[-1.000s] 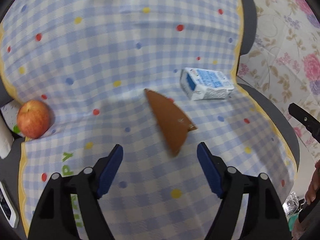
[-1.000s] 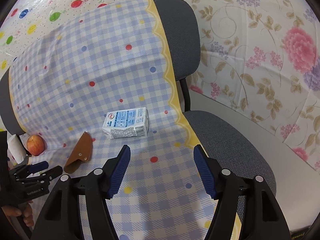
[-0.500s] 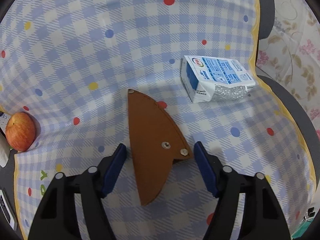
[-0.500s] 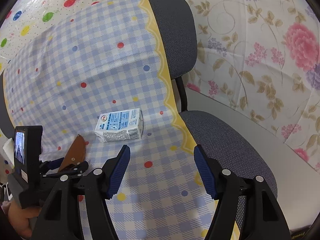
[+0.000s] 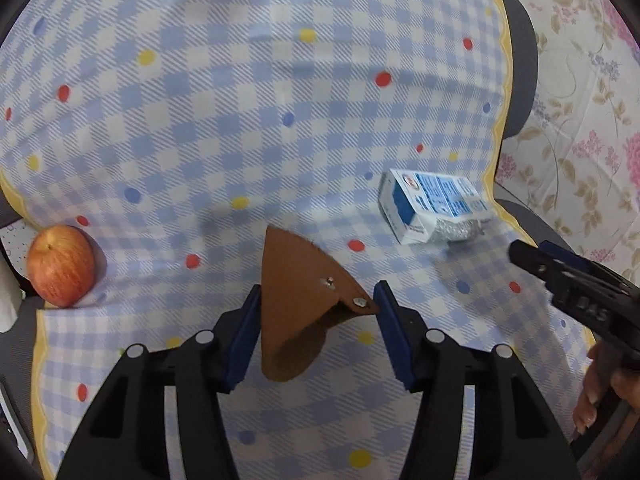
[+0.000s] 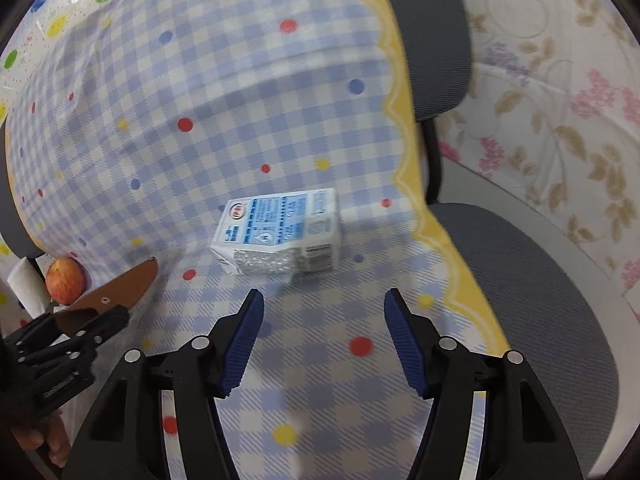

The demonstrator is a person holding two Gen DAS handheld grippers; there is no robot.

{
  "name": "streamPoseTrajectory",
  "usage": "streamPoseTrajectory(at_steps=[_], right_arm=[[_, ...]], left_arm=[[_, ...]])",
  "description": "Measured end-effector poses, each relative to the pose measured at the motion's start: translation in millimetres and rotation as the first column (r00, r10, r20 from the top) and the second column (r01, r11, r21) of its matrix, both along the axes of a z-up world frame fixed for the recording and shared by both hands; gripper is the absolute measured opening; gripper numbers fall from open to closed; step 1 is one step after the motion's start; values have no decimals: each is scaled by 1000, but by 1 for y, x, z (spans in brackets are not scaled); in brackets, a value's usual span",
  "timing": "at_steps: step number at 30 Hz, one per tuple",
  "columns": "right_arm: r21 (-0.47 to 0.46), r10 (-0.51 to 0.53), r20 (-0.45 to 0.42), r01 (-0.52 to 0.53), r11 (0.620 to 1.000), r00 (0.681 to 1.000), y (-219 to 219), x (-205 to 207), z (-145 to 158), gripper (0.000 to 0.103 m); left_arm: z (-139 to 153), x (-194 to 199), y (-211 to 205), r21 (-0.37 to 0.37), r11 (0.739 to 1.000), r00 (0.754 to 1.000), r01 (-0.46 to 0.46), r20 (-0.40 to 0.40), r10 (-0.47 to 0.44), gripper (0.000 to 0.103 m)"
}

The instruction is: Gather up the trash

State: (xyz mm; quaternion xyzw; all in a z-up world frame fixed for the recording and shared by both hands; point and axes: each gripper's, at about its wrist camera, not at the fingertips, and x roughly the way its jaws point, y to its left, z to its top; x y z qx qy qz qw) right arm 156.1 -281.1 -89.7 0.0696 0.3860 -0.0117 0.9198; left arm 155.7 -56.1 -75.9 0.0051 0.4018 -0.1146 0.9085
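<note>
A brown leather sheath (image 5: 304, 296) lies on the blue checked cloth (image 5: 240, 120) between the fingers of my left gripper (image 5: 316, 308). The jaws stand on both sides of it and touch or nearly touch its edges. The sheath also shows in the right wrist view (image 6: 116, 288). A blue and white milk carton (image 6: 280, 232) lies on its side on the cloth, just ahead of my right gripper (image 6: 324, 316), which is open and empty. The carton also shows in the left wrist view (image 5: 432, 208).
A red apple (image 5: 60, 264) sits at the cloth's left edge, also in the right wrist view (image 6: 66, 280). The cloth covers grey office chairs (image 6: 540, 300). A floral sheet (image 6: 560, 80) hangs behind. The right gripper body (image 5: 580, 292) reaches in at the right.
My left gripper has moved forward and its jaws have closed in around the brown sheath. My right gripper has moved down and closer to the milk carton.
</note>
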Motion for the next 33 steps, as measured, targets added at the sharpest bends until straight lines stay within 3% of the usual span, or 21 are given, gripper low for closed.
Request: streamPoseTrajectory(at_steps=[2, 4, 5, 6, 7, 15, 18, 21, 23, 29, 33], right_arm=[[-14, 4, -6, -5, 1000, 1000, 12, 15, -4, 81], [-19, 4, -17, -4, 1000, 1000, 19, 30, -9, 85], [-23, -4, -20, 3, 1000, 1000, 19, 36, -10, 85], [-24, -15, -23, 15, 1000, 1000, 19, 41, -12, 86], [-13, -28, -25, 27, 1000, 999, 16, 46, -14, 86], [39, 44, -62, -42, 998, 997, 16, 67, -22, 85], [-12, 100, -68, -101, 995, 993, 33, 59, -24, 82], [-123, 105, -77, -113, 986, 992, 42, 47, -26, 84], [-180, 81, -88, -96, 979, 993, 41, 43, -27, 84], [-221, 37, -151, -70, 973, 988, 31, 51, -38, 84], [-287, 59, -134, -96, 953, 989, 44, 61, -41, 83]], left_arm=[[2, 3, 8, -7, 1000, 1000, -4, 8, 4, 54], [2, 4, 16, -25, 1000, 1000, 2, 5, -2, 52], [2, 3, 18, -29, 1000, 1000, 8, 4, -8, 34], [1, 4, 19, -33, 999, 1000, 22, -8, -22, 23], [-1, 6, 17, -37, 999, 999, 28, -21, -29, 18], [-12, 9, 13, -49, 997, 997, 61, -33, -63, 17], [-12, 8, 13, -40, 997, 998, 62, -28, -63, 18], [-13, 3, 17, -44, 997, 998, 61, -28, -62, 26], [-13, -1, 19, -45, 997, 998, 56, -26, -57, 44], [-13, -12, 22, -63, 997, 998, 54, -27, -56, 70], [-12, -15, 27, -60, 997, 999, 44, -20, -46, 71]])
